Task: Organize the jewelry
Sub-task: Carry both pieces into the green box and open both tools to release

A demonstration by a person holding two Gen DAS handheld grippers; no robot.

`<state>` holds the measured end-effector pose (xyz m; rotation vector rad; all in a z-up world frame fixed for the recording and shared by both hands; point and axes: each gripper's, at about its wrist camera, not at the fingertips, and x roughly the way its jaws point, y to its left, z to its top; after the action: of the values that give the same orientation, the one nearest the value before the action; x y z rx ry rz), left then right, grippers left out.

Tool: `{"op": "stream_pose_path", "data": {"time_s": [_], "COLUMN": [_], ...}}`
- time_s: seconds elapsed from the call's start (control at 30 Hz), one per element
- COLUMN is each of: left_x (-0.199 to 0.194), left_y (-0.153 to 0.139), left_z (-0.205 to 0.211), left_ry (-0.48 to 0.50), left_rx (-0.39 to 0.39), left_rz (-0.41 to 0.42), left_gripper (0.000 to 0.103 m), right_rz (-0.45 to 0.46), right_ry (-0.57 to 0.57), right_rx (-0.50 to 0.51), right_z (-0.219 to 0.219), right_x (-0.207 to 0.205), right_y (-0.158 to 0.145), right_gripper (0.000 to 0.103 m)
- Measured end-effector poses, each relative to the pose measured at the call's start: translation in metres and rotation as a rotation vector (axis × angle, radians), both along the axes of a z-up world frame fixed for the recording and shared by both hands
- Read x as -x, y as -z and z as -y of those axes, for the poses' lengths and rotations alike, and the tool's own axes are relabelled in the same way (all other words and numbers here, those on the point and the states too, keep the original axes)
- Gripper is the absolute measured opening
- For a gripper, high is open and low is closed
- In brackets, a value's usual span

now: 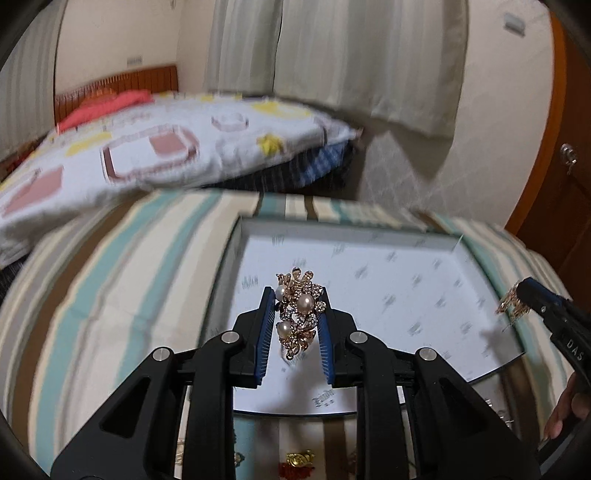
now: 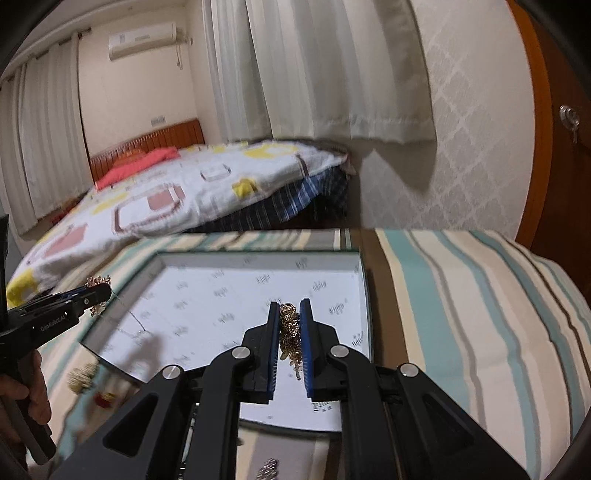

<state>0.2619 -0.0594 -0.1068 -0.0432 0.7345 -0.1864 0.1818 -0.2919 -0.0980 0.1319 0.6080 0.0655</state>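
— What does the left gripper [image 1: 295,295] hold?

— A gold brooch [image 1: 298,314] set with pearls and small clear stones. The blue pads are clamped on its sides, and it stands up between them, over the near part of a shallow white box [image 1: 461,243].

— And the right gripper [image 2: 289,306]?

— Its jaws are closed tight on a bunch of fine gold chain [image 2: 290,332], with a few links hanging loose under the pads. It also hangs over the box, nearer the right wall (seen from its own camera). In the left camera the same gripper shows at the right edge, the chain dangling at the box's rim.

— Is anything lying in the box?

— Its floor shows only a faint grey printed pattern and some small lettering near the front edge. Both pieces are held above it, not resting on it.

— What does the box sit on?

— A striped cloth [image 2: 461,295] in cream, teal, grey and brown. Nearer the cameras than the box, a few more small pieces lie on this cloth: a red and gold ornament [image 1: 297,459] and a pale beaded piece [image 2: 83,376] (too blurred to name more closely).

— Is the person in view?

— Only a hand [image 2: 31,398] around the left gripper's handle, at the left edge of the right camera.

— And behind the box?

— A bed [image 2: 177,184] with a white patterned quilt and a red cloth [image 2: 140,162] near its wooden headboard. Beyond that hang pale curtains [image 2: 314,74], and an air conditioner [image 2: 142,35] sits high on the far wall.
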Motion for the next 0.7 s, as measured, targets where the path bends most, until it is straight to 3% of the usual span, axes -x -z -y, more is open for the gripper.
{"op": "stream_pose_path", "data": {"time_s": [0.13,0.37,0.7], "left_x": [-0.010,-0.013,-0.018], "left_y": [0.026,0.046,0.050], "left_z": [-0.001,-0.002,0.000], "left_ry": [-0.002,-0.008,-0.005], "left_rx": [-0.021,-0.029,-0.038], "left_rz": [-0.067,-0.143,-0.157], "left_gripper": [0.022,0.022,0.028], "right_rz": [-0.075,-0.166,-0.207], "right_ry": [-0.003,-0.013,-0.013], "right_rx": [-0.003,0.011,0.017], "right_z": [0.002,-0.001,0.000], "right_x": [-0.011,-0.023,-0.030], "right_y": [0.020,0.042,0.048], "right_gripper": [0.011,0.011,0.013]}}
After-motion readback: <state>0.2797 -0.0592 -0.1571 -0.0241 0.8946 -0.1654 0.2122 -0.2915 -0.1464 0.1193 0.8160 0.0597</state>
